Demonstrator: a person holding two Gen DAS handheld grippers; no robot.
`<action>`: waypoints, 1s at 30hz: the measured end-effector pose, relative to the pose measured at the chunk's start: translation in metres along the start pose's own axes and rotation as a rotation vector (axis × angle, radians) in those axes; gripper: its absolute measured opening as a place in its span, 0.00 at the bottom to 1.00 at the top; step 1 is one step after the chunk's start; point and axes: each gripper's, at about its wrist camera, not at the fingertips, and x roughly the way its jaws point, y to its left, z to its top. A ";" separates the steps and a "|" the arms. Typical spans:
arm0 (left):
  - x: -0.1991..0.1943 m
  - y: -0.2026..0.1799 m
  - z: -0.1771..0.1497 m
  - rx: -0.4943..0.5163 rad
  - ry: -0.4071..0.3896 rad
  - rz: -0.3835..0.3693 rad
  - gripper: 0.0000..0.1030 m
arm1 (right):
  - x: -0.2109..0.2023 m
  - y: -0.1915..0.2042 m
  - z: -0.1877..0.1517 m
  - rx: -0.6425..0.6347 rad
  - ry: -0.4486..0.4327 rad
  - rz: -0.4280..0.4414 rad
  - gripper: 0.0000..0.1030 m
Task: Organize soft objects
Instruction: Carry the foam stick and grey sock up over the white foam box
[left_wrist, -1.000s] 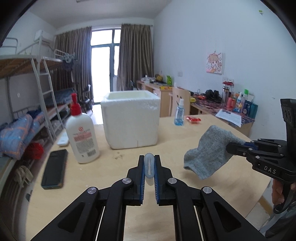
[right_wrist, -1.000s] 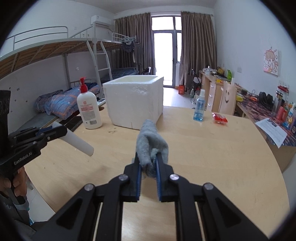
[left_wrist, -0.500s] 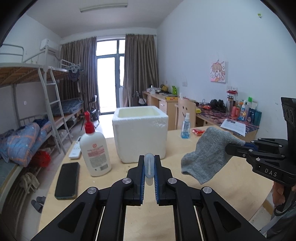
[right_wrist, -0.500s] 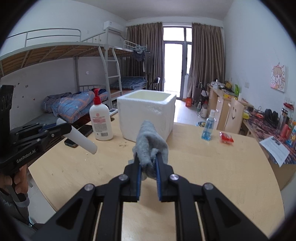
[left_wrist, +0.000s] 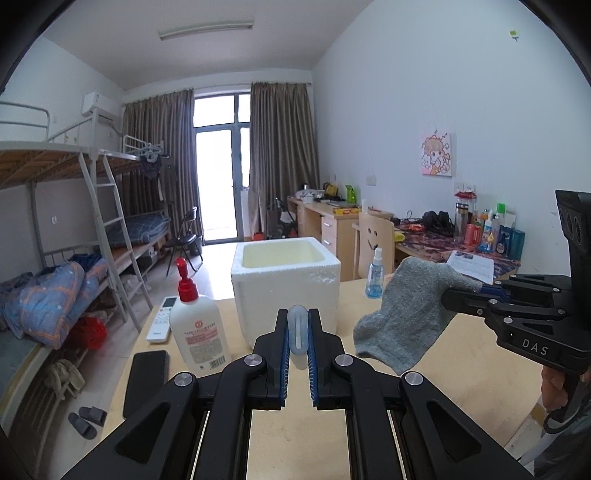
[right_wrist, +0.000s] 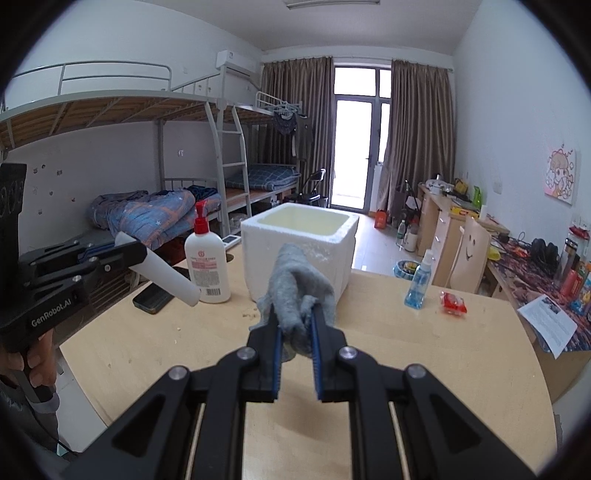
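**Held items, two.**
- One grey cloth, pinched in the jaws of the right gripper. It hangs clear of the worktop, its loose end drooping. Most likely it is carried this way for dropping into the box.
- One soft white tube, clamped in the narrowly closed jaws of the left gripper. It sticks out forward and is also off the worktop. In the left wrist view only its rounded end shows between the pads.

**Container, one.**
- White foam box, open at the top, near the far edge of the worktop, ahead of both grippers. It seems the likely place for soft things. What lies at its bottom cannot be seen.

**Left on the worktop, hard or unrelated things.**
- One white pump bottle with a red top, left of the box.
- One black phone, lying flat near the left edge.
- One remote control, behind the pump bottle.
- One blue spray bottle, right of the box.
- One small red packet, just beside the spray bottle.
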 end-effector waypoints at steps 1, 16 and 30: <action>0.000 -0.001 0.001 0.001 -0.002 0.000 0.09 | 0.001 0.000 0.002 -0.003 -0.001 0.000 0.16; 0.010 0.002 0.034 0.025 -0.045 -0.013 0.09 | 0.010 -0.002 0.036 -0.033 -0.035 -0.013 0.16; 0.026 0.006 0.063 0.039 -0.079 -0.035 0.09 | 0.019 -0.005 0.063 -0.065 -0.076 -0.039 0.16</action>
